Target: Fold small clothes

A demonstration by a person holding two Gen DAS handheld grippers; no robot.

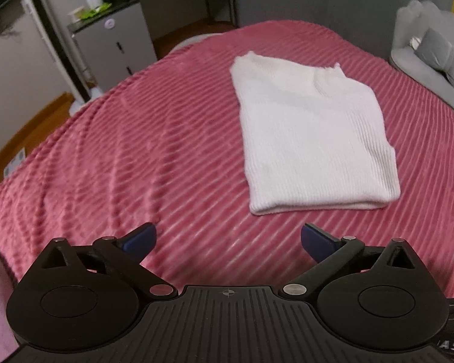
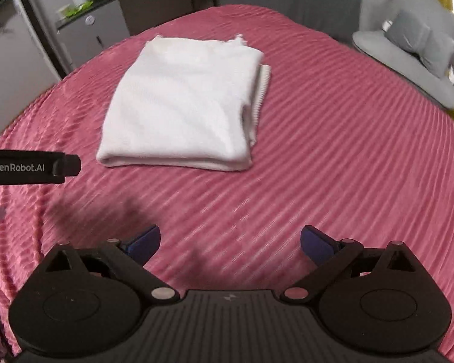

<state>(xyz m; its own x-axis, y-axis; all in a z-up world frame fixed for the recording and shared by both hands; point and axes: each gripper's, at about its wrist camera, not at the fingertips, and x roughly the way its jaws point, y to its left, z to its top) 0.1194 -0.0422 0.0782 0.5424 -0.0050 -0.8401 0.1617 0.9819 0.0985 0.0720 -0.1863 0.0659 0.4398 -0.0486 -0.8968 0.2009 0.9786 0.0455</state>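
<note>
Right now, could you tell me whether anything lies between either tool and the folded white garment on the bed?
Nothing visible does. Only bare pink ribbed blanket lies between the open left tool and the folded white garment. The open right tool likewise has clear blanket ahead of it.

sweater (image 1: 311, 133): white ribbed knit, matt | bedspread (image 1: 136, 151): pink ribbed plush | left gripper (image 1: 228, 239): matt black plastic

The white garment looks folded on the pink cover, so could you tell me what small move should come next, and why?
Probably draw both hands clear: the white garment lies as a neat rectangle, and the left hand-held gripper and right hand-held gripper are open and empty.
</note>
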